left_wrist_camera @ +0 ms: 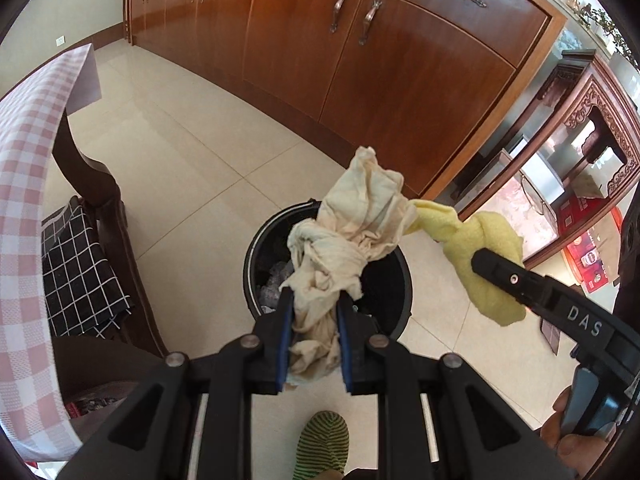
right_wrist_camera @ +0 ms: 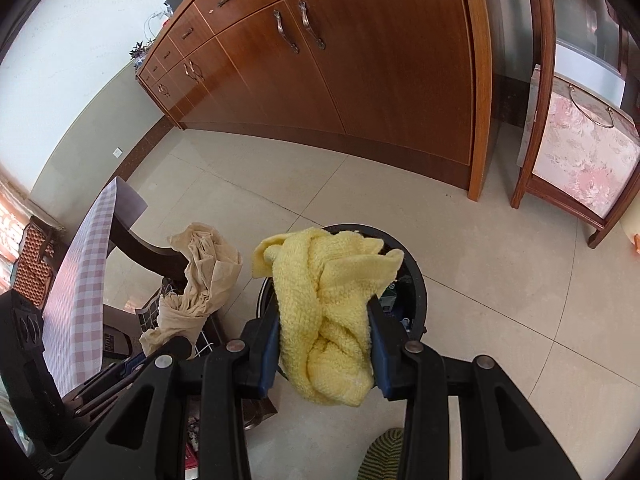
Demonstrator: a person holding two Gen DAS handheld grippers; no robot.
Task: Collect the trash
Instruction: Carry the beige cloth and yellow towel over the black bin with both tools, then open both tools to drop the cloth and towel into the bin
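My left gripper point(left_wrist_camera: 314, 300) is shut on a crumpled cream cloth point(left_wrist_camera: 352, 224) and holds it right above a black round trash bin point(left_wrist_camera: 384, 280) on the floor. My right gripper point(right_wrist_camera: 324, 308) is shut on a bunched yellow towel point(right_wrist_camera: 320, 280) above the same bin point(right_wrist_camera: 416, 276). In the left wrist view the right gripper point(left_wrist_camera: 496, 270) and yellow towel point(left_wrist_camera: 480, 236) hang at the bin's right. In the right wrist view the cream cloth point(right_wrist_camera: 204, 272) hangs to the left, with the left gripper point(right_wrist_camera: 176, 346) below it. Some trash lies inside the bin.
A table with a pink checked cloth point(left_wrist_camera: 28, 184) and a dark chair with a black grid cushion point(left_wrist_camera: 76, 276) stand left. Wooden cabinets point(left_wrist_camera: 360, 60) line the back. A carved wooden stand point(left_wrist_camera: 560, 168) is at right. A striped foot point(left_wrist_camera: 324, 440) is below the bin.
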